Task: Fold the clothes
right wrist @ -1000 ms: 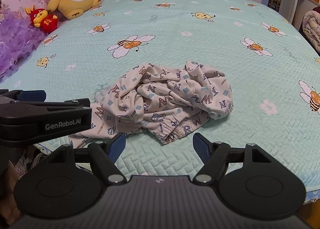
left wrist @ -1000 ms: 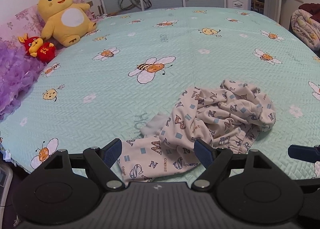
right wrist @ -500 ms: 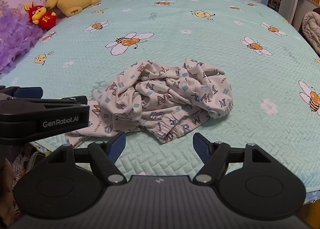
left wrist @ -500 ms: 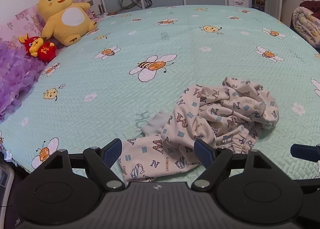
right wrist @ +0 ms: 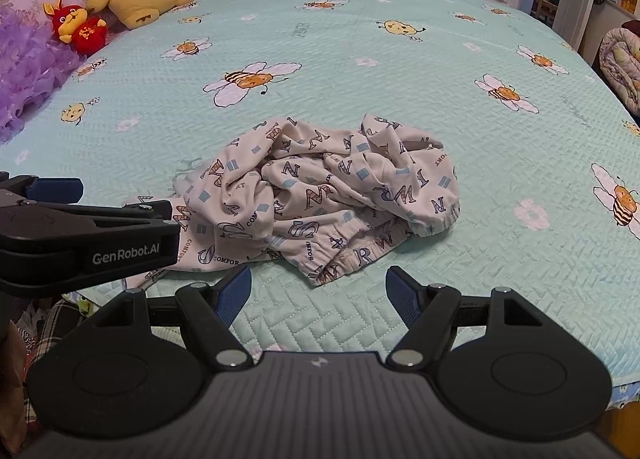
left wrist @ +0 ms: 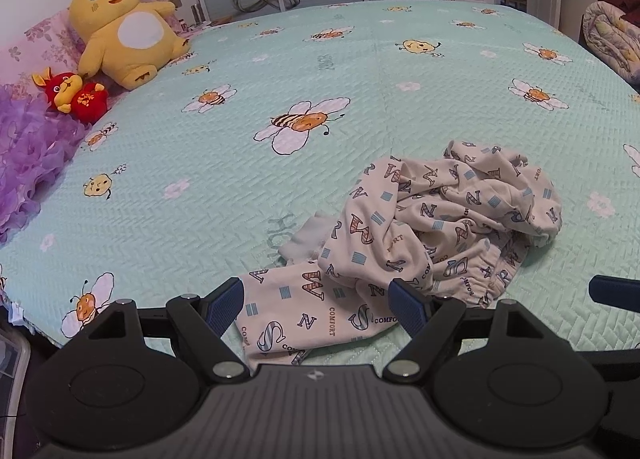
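A crumpled cream garment with printed letters [left wrist: 432, 235] lies near the front edge of the bed; it also shows in the right wrist view [right wrist: 320, 195]. Its elastic waistband faces the front right, and one leg trails toward the front left. My left gripper [left wrist: 318, 305] is open and empty, its jaws straddling the trailing leg just above it. My right gripper [right wrist: 318, 291] is open and empty, hovering in front of the waistband. The left gripper's side [right wrist: 88, 235] shows at the left of the right wrist view.
The bed has a mint quilted cover with bee prints [left wrist: 280, 163]. A yellow plush toy [left wrist: 124, 31], a small red plush [left wrist: 74, 93] and purple ruffled fabric [left wrist: 28, 163] lie at the far left. A rolled quilt [left wrist: 612, 39] sits off the bed's right.
Both grippers have drawn back and risen slightly, so the garment appears a little farther away. The garment has not moved. Both grippers stay open.
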`<state>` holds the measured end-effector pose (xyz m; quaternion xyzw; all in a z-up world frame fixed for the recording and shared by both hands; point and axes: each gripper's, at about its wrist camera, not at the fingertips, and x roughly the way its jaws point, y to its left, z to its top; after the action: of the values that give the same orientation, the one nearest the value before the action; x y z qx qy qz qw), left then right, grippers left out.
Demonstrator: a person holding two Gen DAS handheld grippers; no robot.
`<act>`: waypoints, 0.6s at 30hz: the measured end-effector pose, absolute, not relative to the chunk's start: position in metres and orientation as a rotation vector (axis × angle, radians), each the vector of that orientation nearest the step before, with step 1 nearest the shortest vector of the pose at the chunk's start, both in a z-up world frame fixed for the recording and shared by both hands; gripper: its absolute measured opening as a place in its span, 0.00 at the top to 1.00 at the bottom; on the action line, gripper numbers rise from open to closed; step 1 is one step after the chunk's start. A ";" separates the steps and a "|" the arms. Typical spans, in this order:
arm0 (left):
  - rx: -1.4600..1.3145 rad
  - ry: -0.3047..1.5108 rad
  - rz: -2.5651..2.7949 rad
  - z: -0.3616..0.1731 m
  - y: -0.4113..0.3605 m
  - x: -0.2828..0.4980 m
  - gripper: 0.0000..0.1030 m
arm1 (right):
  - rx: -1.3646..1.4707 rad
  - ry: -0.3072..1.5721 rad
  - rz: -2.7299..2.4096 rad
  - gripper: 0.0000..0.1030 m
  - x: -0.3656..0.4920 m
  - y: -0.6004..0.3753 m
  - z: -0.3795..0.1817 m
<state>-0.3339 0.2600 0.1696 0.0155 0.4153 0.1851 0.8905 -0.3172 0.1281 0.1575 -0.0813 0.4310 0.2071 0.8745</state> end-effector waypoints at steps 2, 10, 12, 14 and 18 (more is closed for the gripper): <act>0.034 0.864 0.385 0.169 0.259 -0.333 0.20 | -0.171 0.900 0.431 0.28 -0.317 0.128 0.157; 0.058 0.838 0.367 0.164 0.253 -0.332 0.20 | -0.172 0.889 0.420 0.28 -0.315 0.126 0.154; 0.059 0.835 0.361 0.163 0.253 -0.331 0.20 | -0.171 0.886 0.414 0.28 -0.314 0.126 0.153; 0.059 0.836 0.358 0.161 0.252 -0.330 0.20 | -0.170 0.891 0.412 0.28 -0.312 0.125 0.152; 0.054 0.843 0.358 0.157 0.253 -0.326 0.20 | -0.173 0.895 0.412 0.28 -0.309 0.127 0.149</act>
<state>-0.3256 0.2530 0.1575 0.0262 0.4070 0.1726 0.8966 -0.3088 0.1269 0.1491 -0.0829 0.4292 0.1976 0.8774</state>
